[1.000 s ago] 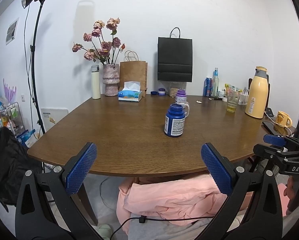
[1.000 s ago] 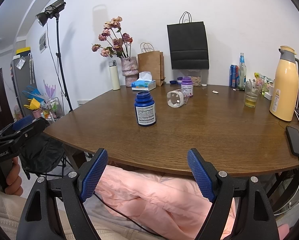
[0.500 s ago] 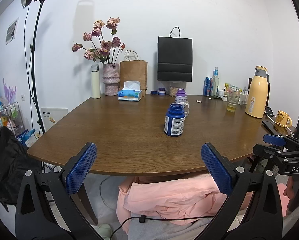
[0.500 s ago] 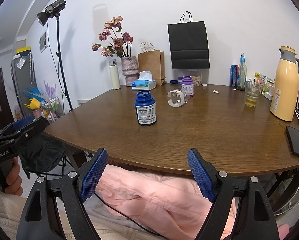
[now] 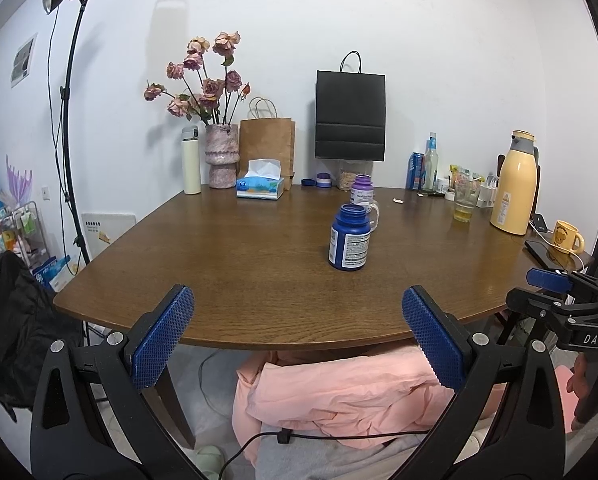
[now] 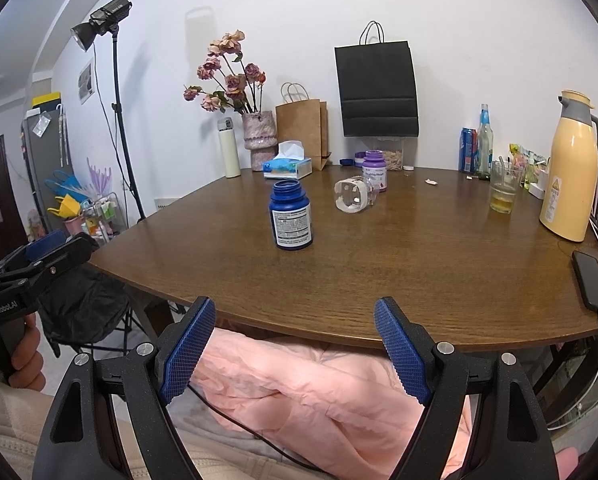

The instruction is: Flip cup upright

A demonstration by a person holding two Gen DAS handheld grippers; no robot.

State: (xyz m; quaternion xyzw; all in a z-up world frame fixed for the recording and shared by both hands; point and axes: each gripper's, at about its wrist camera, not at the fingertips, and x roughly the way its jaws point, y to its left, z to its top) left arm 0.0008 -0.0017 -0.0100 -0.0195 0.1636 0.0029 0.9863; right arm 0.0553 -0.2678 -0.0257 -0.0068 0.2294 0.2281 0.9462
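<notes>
A clear glass cup (image 6: 354, 196) lies on its side on the brown table (image 6: 399, 272), its mouth turned toward me, right of a blue bottle (image 6: 291, 215). In the left wrist view the cup (image 5: 373, 213) is mostly hidden behind the blue bottle (image 5: 349, 238); only its handle shows. My left gripper (image 5: 297, 336) is open and empty, held off the table's near edge. My right gripper (image 6: 295, 350) is open and empty, also short of the near edge. Each gripper shows at the side of the other's view.
A purple-capped bottle (image 6: 374, 175) stands just behind the cup. A glass of yellow liquid (image 6: 503, 192), a yellow thermos (image 6: 571, 168) and a phone (image 6: 591, 280) are on the right. A tissue box (image 6: 287, 164), vase, paper bags and cans line the back. Pink cloth (image 6: 319, 392) lies below.
</notes>
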